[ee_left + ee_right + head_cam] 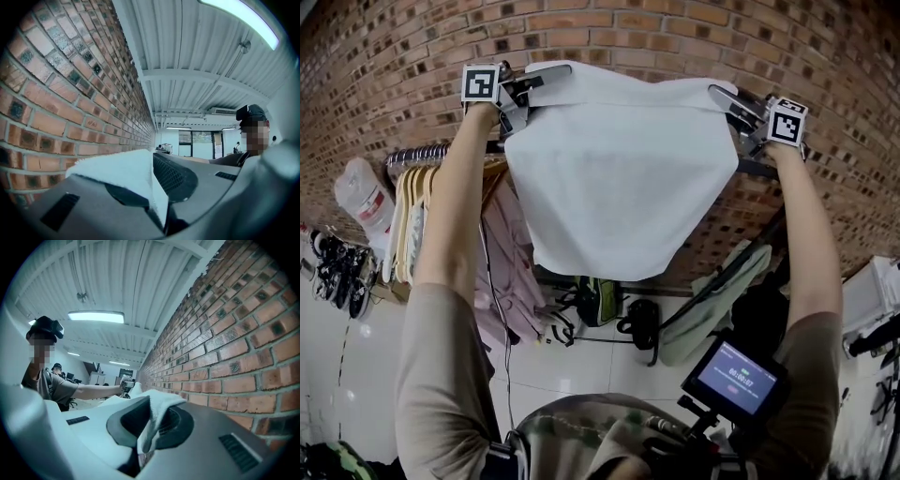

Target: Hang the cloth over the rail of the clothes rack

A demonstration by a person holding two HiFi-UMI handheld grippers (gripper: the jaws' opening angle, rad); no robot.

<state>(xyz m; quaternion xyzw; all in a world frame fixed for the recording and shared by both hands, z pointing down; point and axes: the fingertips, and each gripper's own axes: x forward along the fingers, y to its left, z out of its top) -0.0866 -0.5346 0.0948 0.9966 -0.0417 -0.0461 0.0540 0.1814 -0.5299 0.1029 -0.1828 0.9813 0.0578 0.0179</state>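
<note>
While both top corners are pinched, the cloth (619, 178) hangs spread in the upper middle of the head view, in front of the rail (755, 169), not draped on it yet. Left claw (551, 79) is clenched on the upper-left corner, right claw (724, 97) clenched on the upper-right one; each gripper view shows fabric squeezed between its jaws.

Done: cloth lifted and opened flat. Left, as I judge it: carry the top edge over the rail, lower it, let go.

Cloth is white, soft, with a fuzzy towel-like nap and a sagging rounded lower hem. Rail is a thin dark tube, probably metal. Brick wall (675, 28) is rough, red-brown. Claws are smooth grey plastic with mesh-textured pads.
</note>
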